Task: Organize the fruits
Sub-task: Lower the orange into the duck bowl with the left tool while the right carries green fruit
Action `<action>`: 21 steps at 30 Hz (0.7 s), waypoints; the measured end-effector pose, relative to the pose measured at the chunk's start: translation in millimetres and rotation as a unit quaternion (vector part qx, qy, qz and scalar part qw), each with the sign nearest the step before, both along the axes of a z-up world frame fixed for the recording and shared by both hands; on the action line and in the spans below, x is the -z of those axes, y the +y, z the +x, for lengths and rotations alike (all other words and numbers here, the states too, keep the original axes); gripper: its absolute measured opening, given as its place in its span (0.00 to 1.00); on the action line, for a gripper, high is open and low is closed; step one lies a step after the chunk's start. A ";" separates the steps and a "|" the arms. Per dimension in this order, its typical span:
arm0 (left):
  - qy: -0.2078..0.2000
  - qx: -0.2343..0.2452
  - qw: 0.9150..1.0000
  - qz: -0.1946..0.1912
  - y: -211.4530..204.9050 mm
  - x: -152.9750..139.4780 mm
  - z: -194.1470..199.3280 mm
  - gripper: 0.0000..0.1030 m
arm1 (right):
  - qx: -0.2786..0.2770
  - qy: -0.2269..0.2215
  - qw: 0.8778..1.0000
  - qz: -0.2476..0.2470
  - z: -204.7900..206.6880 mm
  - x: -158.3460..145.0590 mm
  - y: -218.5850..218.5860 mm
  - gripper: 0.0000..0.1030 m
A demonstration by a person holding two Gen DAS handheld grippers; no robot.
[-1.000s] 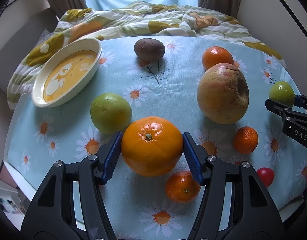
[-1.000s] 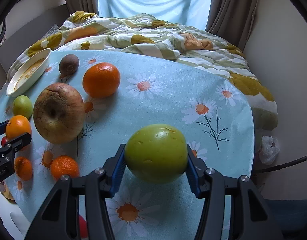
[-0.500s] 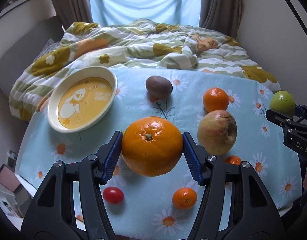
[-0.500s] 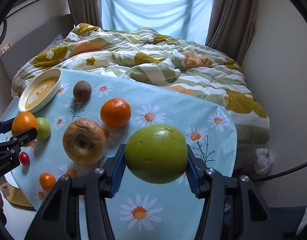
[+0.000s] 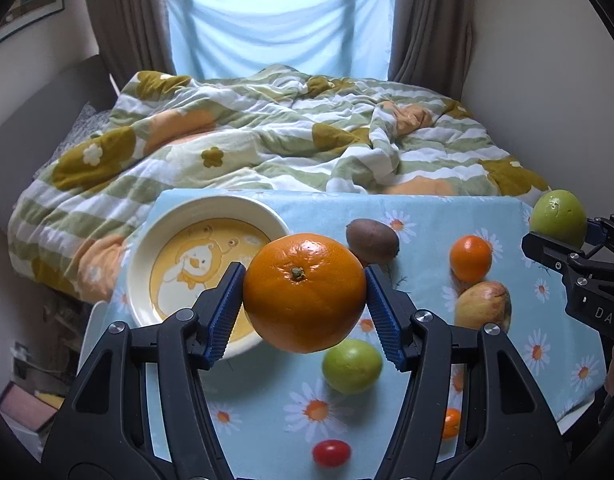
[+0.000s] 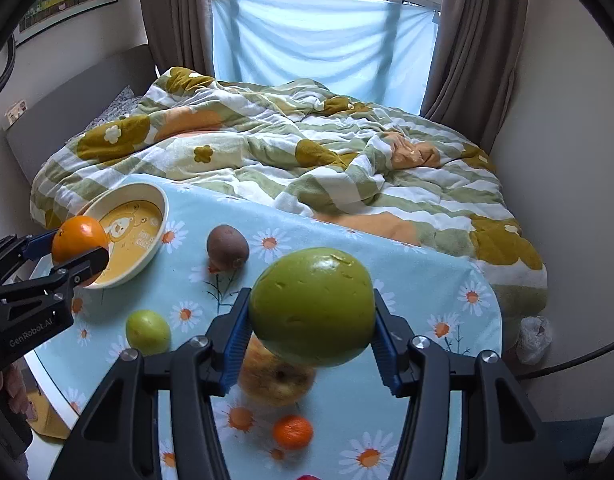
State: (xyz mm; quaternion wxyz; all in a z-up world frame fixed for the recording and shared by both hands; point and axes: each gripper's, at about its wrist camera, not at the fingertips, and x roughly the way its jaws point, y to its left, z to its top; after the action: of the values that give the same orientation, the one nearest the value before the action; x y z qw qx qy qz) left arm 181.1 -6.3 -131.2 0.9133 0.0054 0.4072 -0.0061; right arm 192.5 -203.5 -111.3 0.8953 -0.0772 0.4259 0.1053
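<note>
My left gripper is shut on a large orange and holds it in the air above the table, near the yellow-and-white bowl. My right gripper is shut on a green apple, also lifted clear of the cloth. The right wrist view shows the left gripper with the orange at the bowl's near rim. The green apple appears at the right edge of the left wrist view.
On the daisy cloth lie a kiwi, a tangerine, a big blemished apple, a small green fruit, a cherry tomato and a small tangerine. A bed with a rumpled quilt lies beyond.
Both grippers have risen off the table with their fruit and drawn back, so the table looks smaller. The orange now hangs closer to the bowl.
</note>
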 end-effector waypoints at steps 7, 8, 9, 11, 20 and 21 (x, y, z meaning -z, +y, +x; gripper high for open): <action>0.018 0.040 0.999 0.004 58.1 18.4 44.3 0.63 | 0.028 0.016 0.999 0.005 20.2 15.2 61.4 0.49; 0.020 0.046 0.999 0.006 65.5 22.0 50.4 0.63 | 0.031 0.019 0.999 0.007 23.4 18.6 70.0 0.49; 0.022 0.052 0.998 0.008 72.6 26.3 56.9 0.63 | 0.035 0.022 0.999 0.009 26.4 22.0 78.1 0.49; 0.028 0.062 0.998 0.013 84.0 35.4 69.6 0.63 | 0.040 0.027 0.999 0.011 32.8 28.7 94.8 0.49; 0.069 0.098 0.992 0.027 116.1 79.4 120.8 0.63 | 0.062 0.041 0.997 0.012 59.3 52.6 144.4 0.49; 0.074 0.101 0.992 0.027 118.2 83.4 125.2 0.63 | 0.065 0.043 0.997 0.013 62.1 54.5 146.7 0.49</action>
State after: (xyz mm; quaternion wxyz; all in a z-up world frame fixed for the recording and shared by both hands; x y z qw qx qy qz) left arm 306.4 111.8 -214.6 0.8751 0.0709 0.4706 -0.0872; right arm 254.6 -56.8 -165.8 0.8821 -0.0331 0.4666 0.0554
